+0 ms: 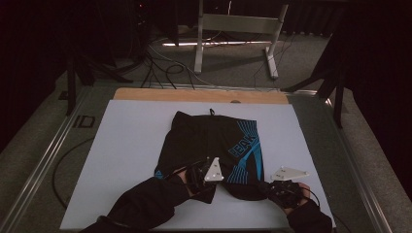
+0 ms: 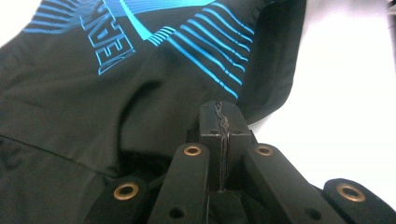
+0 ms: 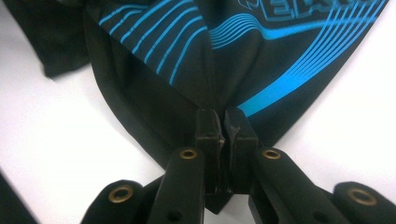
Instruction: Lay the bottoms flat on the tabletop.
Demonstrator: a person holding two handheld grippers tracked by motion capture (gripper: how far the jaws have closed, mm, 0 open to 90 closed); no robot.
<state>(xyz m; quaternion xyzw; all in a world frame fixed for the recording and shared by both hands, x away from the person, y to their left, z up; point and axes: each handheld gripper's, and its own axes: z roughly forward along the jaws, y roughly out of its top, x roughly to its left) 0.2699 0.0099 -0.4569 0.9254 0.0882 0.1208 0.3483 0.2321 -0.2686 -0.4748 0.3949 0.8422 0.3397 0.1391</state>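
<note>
A pair of black shorts (image 1: 209,143) with bright blue stripes and lettering lies flat on the white board (image 1: 126,145). At the near left hem my left gripper (image 1: 217,182) is shut on the cloth. In the left gripper view the jaws meet at the tips (image 2: 219,111), with a thin fold of the shorts (image 2: 93,93) pinched between them. My right gripper (image 1: 266,187) grips the near right hem. Its jaws (image 3: 224,117) are shut on a gathered tuck of the shorts (image 3: 187,60), which puckers toward them.
The white board rests on a wooden table top (image 1: 194,94) with metal rails (image 1: 43,155) along both sides. Dark-sleeved forearms (image 1: 145,201) come in from the bottom edge. A white table frame (image 1: 238,29) and loose cables (image 1: 160,68) sit on the floor beyond.
</note>
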